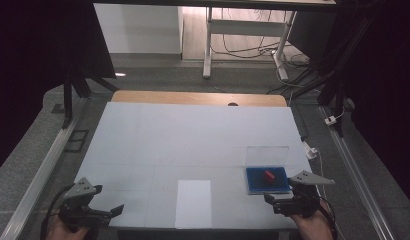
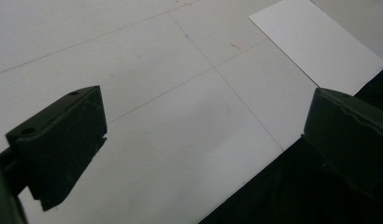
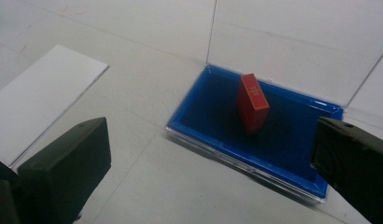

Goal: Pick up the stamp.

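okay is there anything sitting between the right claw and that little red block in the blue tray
Nothing visible blocks it. The right claw is open and aimed at the red block, which stands in the blue tray. Only the tray's low near rim lies between them. The clear lid stands open on the far side, behind the block.

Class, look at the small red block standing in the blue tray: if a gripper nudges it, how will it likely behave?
The red block stands tall on a narrow base and already leans, so it would probably tip rather than slide. Its flat faces mean it shouldn't roll. It looks rigid and probably light. The blue tray has a raised rim that should contain it.
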Demonstrator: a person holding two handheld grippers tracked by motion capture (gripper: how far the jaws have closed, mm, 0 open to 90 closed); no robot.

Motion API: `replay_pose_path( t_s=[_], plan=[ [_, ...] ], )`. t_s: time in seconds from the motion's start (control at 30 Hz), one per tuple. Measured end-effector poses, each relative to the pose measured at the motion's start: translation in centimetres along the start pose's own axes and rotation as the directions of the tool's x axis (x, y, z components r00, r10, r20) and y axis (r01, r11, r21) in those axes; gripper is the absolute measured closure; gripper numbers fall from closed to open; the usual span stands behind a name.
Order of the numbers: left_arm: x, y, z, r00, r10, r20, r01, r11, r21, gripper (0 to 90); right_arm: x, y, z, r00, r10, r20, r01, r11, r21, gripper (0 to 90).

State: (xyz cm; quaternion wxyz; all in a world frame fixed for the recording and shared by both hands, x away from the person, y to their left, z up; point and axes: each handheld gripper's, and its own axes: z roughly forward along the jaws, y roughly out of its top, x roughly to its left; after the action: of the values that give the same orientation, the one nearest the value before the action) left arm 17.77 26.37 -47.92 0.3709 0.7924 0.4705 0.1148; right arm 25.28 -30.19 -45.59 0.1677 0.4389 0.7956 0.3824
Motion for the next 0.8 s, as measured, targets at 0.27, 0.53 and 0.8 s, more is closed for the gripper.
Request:
replay_pose_path(
  t_s=[0.27,0.53,0.8],
  plan=[
    [0.1,0.0,0.0,1.0000,-0.005,0.005,0.005,1.0000,-0.003,0.0,-0.7,0.5,1.1,1.0000,-0.004,-0.002,0.004,1.000,0.016,0.0],
    [0.0,0.0,0.0,0.9999,0.005,0.013,-0.005,1.0000,0.002,0.0,-1.2,1.2,2.1,0.9991,-0.041,-0.014,0.042,0.999,0.027,0.0],
    [0.2,0.0,0.0,0.9997,-0.002,0.024,0.002,1.0000,-0.005,0.1,-1.8,1.8,3.6,0.9981,-0.058,0.022,0.057,0.996,0.063,0.0]
  ],
)
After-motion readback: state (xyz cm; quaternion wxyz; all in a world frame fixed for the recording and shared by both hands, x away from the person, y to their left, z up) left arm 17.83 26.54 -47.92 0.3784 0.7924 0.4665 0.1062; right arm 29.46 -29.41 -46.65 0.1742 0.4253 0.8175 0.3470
